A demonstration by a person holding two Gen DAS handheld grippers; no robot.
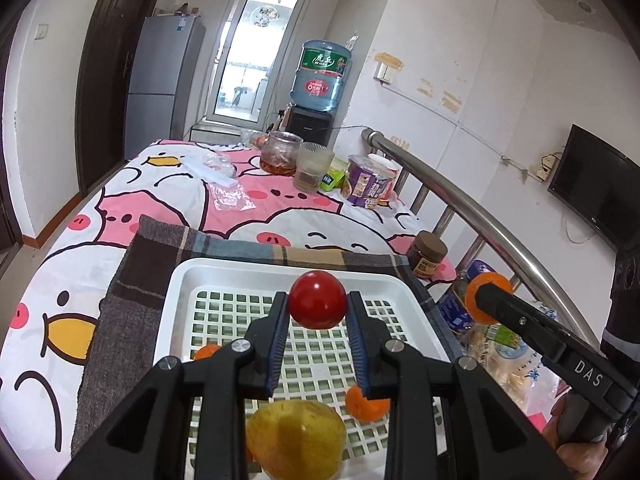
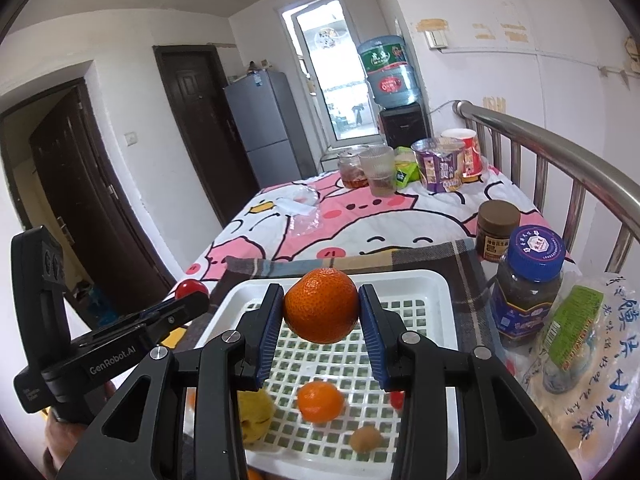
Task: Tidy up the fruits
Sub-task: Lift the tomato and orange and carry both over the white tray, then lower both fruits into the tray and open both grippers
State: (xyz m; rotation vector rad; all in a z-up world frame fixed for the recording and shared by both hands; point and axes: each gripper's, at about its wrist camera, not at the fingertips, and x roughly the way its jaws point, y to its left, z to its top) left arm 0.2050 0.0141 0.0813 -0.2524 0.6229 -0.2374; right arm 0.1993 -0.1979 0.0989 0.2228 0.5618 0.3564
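Note:
My left gripper [image 1: 317, 306] is shut on a red tomato [image 1: 317, 299] and holds it above the white slotted basket [image 1: 224, 270]. My right gripper [image 2: 321, 310] is shut on an orange mandarin [image 2: 321, 305] above the same basket [image 2: 436, 280]. In the basket lie a yellow pear [image 1: 296, 438], a mandarin [image 1: 366, 404] and another orange fruit [image 1: 206, 352]. The right wrist view shows the pear [image 2: 254, 410], a mandarin [image 2: 320, 396], a small brown fruit [image 2: 366, 438] and a small red fruit [image 2: 397, 400]. Each gripper shows in the other view: the right one [image 1: 486, 298], the left one [image 2: 192, 296].
The basket sits on a plaid cloth [image 1: 152, 256] over a cartoon-print tablecloth [image 1: 280, 200]. Jars [image 2: 526, 288], snack bags [image 2: 576, 332], noodle cups [image 2: 440, 164] and a glass [image 2: 378, 170] stand along the right and far side. A steel railing [image 2: 560, 148] runs on the right.

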